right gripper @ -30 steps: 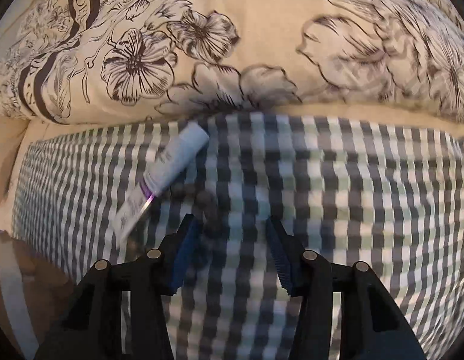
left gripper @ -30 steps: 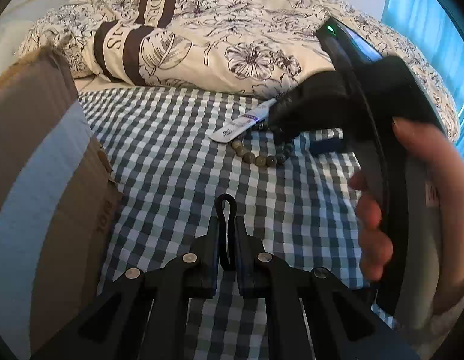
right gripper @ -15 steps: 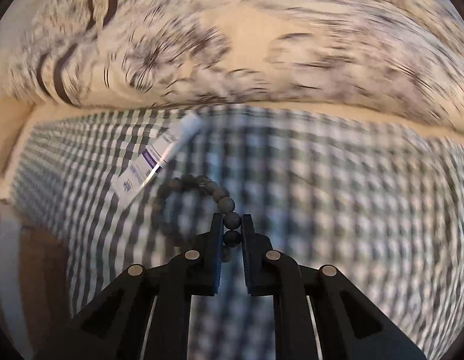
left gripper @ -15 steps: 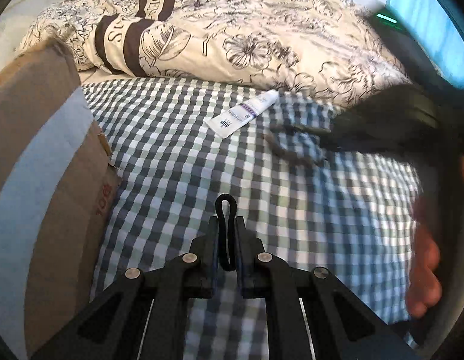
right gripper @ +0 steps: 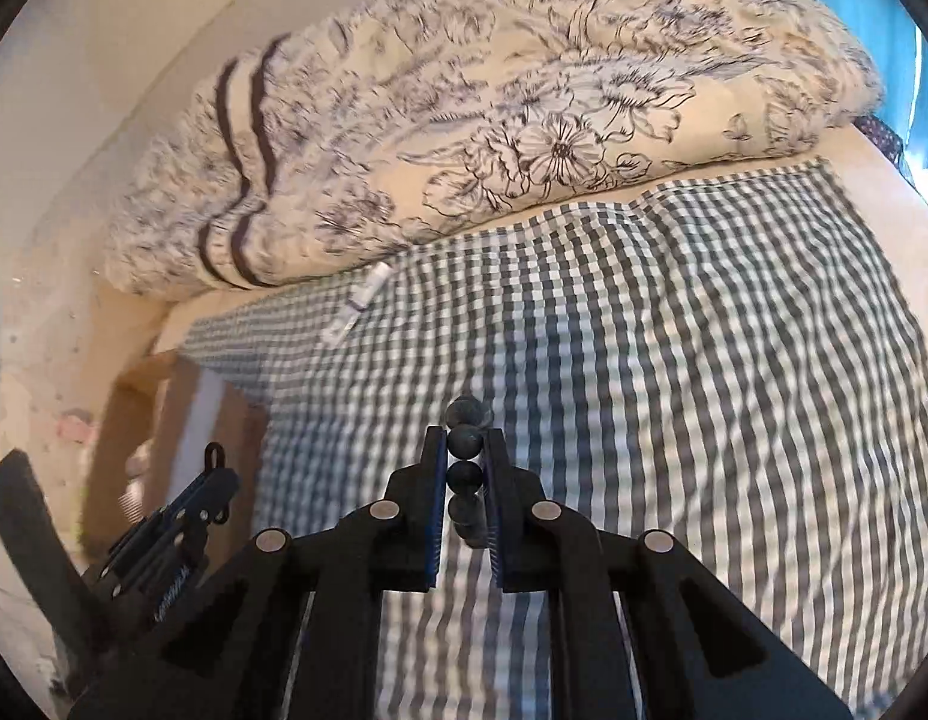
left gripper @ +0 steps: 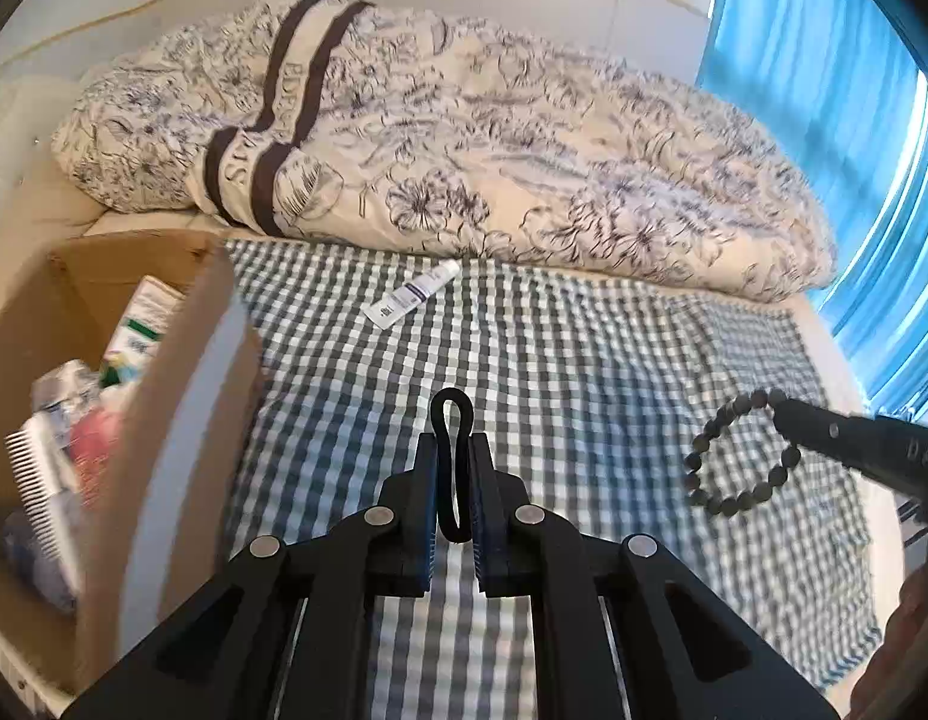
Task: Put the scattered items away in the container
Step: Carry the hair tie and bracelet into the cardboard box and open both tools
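Two grippers hang above a checked cloth [left gripper: 523, 360] spread on a bed, each clamped on a find. At centre in the left wrist view, the left gripper [left gripper: 453, 480] has its jaws narrowed on a black loop [left gripper: 452, 456], whose top pokes up past the fingertips. The right gripper [right gripper: 465, 468] pinches a bead bracelet [left gripper: 742, 450] between closed jaws; seen from the left, the bracelet dangles as a ring off the fingertips, clear of the cloth, near the cloth's right edge. One white tube [left gripper: 411, 300] lies alone on the cloth, just short of the floral duvet [left gripper: 464, 150] heaped along the far side. Between the tube and both grippers the cloth runs bare. An open cardboard box [left gripper: 182, 396] stands at the cloth's left edge, its near wall beside the left gripper, with a comb [left gripper: 41, 480] and blurred packets inside. Blue curtains [left gripper: 823, 90] hang at far right.
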A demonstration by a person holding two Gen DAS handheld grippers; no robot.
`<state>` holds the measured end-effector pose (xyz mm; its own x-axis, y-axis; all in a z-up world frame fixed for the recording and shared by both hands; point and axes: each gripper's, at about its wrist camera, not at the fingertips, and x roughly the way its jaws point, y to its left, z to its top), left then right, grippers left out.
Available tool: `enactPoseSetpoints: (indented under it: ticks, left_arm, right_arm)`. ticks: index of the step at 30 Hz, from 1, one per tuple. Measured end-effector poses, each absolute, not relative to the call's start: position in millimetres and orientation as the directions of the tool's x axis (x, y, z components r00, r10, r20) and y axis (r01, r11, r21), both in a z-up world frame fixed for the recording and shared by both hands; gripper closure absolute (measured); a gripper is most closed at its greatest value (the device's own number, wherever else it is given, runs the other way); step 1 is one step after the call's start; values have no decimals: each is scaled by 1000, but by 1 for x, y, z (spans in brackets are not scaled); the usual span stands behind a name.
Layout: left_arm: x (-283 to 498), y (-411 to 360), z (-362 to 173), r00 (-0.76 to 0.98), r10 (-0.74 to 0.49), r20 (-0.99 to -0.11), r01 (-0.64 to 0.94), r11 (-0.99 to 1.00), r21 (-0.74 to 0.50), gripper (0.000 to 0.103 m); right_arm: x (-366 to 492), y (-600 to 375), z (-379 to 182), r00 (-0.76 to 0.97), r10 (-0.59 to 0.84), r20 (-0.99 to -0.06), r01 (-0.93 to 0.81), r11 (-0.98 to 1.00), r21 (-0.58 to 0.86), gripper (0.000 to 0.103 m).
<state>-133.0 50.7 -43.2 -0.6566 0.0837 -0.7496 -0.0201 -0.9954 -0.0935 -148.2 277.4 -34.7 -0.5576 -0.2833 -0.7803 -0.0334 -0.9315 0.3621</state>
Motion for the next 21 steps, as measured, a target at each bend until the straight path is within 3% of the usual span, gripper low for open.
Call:
enactPoseSetpoints:
  ticks: [11, 21]
  left_arm:
    - [-71, -37, 5, -699, 17, -715, 77, -992, -99, 94]
    - [-69, -157, -3, -680, -70, -730, 216, -970, -109, 93]
  right_arm:
    - [-85, 192, 23, -586, -362, -725, 118, -923, 366, 92]
    - [-119, 24, 50, -497, -534, -684, 352, -845, 403, 92]
